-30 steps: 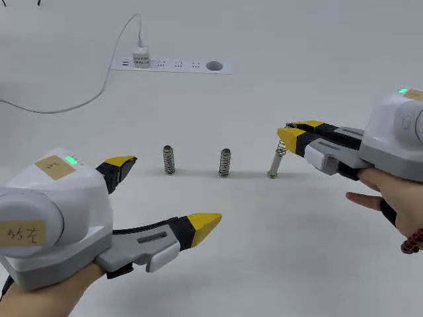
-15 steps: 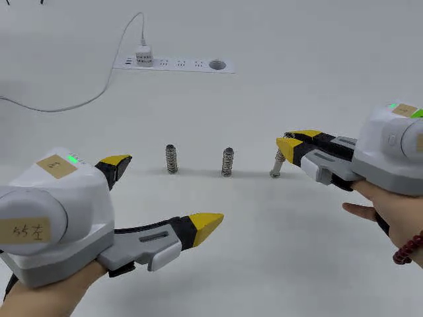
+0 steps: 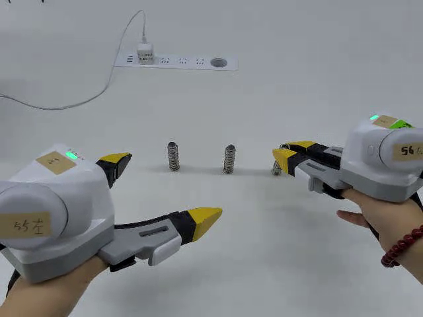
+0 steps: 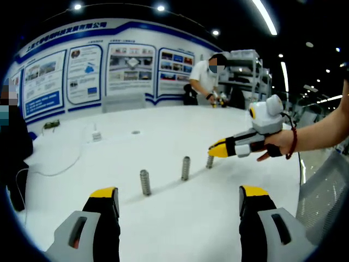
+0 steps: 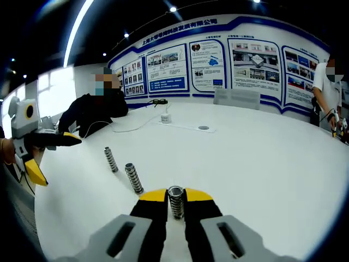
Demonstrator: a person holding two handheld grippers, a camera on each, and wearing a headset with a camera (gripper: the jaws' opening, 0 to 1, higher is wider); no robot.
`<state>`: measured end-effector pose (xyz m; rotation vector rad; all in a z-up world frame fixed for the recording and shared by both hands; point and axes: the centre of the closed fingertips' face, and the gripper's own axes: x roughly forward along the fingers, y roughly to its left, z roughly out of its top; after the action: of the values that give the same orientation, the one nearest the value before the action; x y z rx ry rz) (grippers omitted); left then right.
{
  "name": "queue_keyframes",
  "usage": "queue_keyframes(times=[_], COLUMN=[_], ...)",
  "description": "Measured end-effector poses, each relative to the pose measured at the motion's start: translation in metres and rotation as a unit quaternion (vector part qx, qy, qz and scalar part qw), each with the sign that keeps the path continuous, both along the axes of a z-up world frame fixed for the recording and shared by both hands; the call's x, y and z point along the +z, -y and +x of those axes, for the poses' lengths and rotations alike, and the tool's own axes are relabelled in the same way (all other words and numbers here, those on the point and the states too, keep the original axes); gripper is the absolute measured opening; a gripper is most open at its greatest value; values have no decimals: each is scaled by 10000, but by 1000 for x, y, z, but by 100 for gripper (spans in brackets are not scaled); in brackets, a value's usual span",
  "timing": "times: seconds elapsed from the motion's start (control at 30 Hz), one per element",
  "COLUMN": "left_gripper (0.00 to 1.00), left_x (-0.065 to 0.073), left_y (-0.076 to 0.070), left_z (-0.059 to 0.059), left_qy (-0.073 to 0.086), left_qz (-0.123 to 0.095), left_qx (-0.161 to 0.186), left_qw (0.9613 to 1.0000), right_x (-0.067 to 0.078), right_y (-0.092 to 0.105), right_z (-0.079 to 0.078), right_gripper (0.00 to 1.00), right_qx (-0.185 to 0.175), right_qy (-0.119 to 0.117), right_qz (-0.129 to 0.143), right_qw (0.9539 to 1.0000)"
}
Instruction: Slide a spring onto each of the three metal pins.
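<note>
- Standing in a row on the white table (image 3: 264, 99): three upright metal pins (image 3: 230, 147), each with a spring around it.
- Taken as landmark: the middle spring (image 3: 229, 159), touched by neither tool.
- To the left of the middle spring, apart from it: the left spring (image 3: 173, 156), also standing free.
- To the right of the middle spring: the right spring (image 3: 276, 169), pinched between the yellow tips of the right hand-held gripper (image 3: 285, 152). In the right gripper view, jaws pressed against the coil from both sides.
- Nearer than the middle spring and off to its left: the left hand-held gripper (image 3: 162, 190), jaws spread wide, gripping nothing, well apart from all three springs.
- Far behind the middle spring: a white power strip (image 3: 175, 63) lying flat on the table, with a white charger (image 3: 144, 53) plugged in near its left end and a cable (image 3: 86, 99) curving away to the left.
- Beyond the table in the gripper views: blue-framed wall posters (image 5: 218, 54), and a person (image 5: 95, 109) at the far edge.
</note>
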<state>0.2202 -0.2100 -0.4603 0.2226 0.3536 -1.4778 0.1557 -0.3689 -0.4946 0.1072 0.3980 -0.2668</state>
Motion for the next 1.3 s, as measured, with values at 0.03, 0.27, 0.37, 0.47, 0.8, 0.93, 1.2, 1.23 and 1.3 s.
queue_keyframes(times=[0.03, 0.27, 0.37, 0.47, 0.8, 0.93, 1.2, 1.23, 1.3], left_gripper=[93, 92, 92, 91, 87, 86, 86, 86, 86], left_x=[-1, -3, -4, -5, -2, 0, 4, 4, 4], left_y=[0, -1, -1, -1, -4, -6, -12, -13, -16], left_z=[0, 2, 2, 2, 10, 13, 12, 13, 13], left_qy=[7, 6, -9, 1, -15, 51, 52, 69, 93], left_qz=[8, 35, 31, 78, 108, 175, 295, 337, 384], left_qx=[4, 20, 15, 8, 94, 119, 88, 86, 90], left_qw=[10000, 10000, 10000, 10000, 9999, 9998, 9995, 9994, 9992], right_x=[-1, -5, -8, -6, 18, 23, 32, 33, 37], right_y=[0, 1, -3, -4, -11, -17, -32, -33, -37], right_z=[0, 1, 0, -1, -8, -13, -26, -27, -29], right_gripper=[12, 12, 19, 22, 35, 42, 54, 56, 59], right_qx=[-8, -33, -17, 17, 94, 140, 162, 168, 193], right_qy=[-9, -62, -89, -92, -35, -156, -234, -233, -240], right_qz=[3, 12, 140, 79, 147, 233, 461, 459, 500], right_qw=[10000, 10000, 9999, 9999, 9998, 9995, 9985, 9985, 9983])
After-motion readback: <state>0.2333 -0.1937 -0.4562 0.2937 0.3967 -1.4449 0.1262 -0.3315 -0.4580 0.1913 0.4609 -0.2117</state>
